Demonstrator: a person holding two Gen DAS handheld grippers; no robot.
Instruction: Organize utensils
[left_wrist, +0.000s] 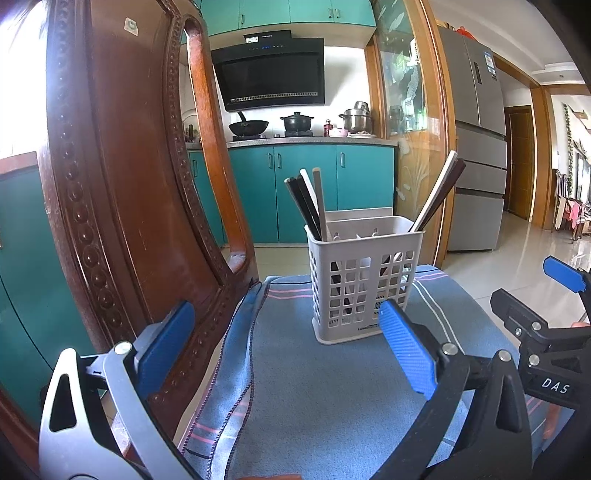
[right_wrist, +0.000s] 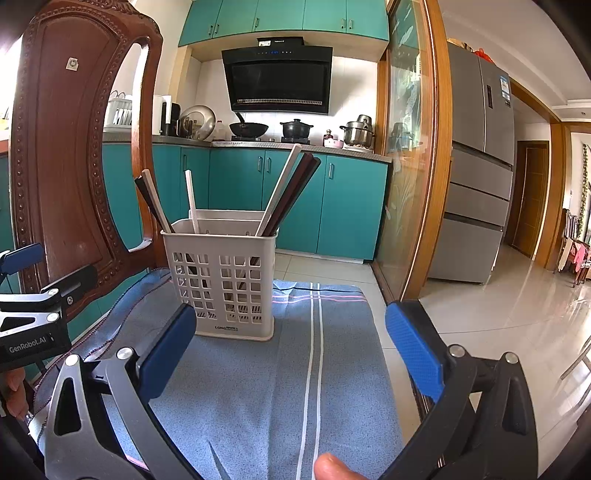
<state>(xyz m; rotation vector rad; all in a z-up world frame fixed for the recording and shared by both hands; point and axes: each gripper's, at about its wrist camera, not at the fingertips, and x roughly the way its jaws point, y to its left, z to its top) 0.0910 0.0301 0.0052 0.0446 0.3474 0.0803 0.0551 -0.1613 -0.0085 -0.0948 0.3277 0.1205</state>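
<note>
Jaws of the left gripper (left_wrist: 286, 349) stand wide apart, holding nothing; the white utensil holder (left_wrist: 364, 280) sits ahead between them on a blue cloth (left_wrist: 317, 398), chopsticks (left_wrist: 308, 206) leaning out of it, "LONG" printed at its base; the right gripper (left_wrist: 554, 295) shows "DAS". From the right wrist, the right gripper (right_wrist: 291, 350) gapes empty; the left gripper (right_wrist: 33, 295) reads "GenRobot.AI"; bare cloth lies before the holder, a wooden chair back (right_wrist: 70, 147) close left.

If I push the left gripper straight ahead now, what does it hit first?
Probably the basket: it stands almost dead ahead between the open left gripper's fingers, with only bare cloth before it. Depth is hard to judge.
</note>
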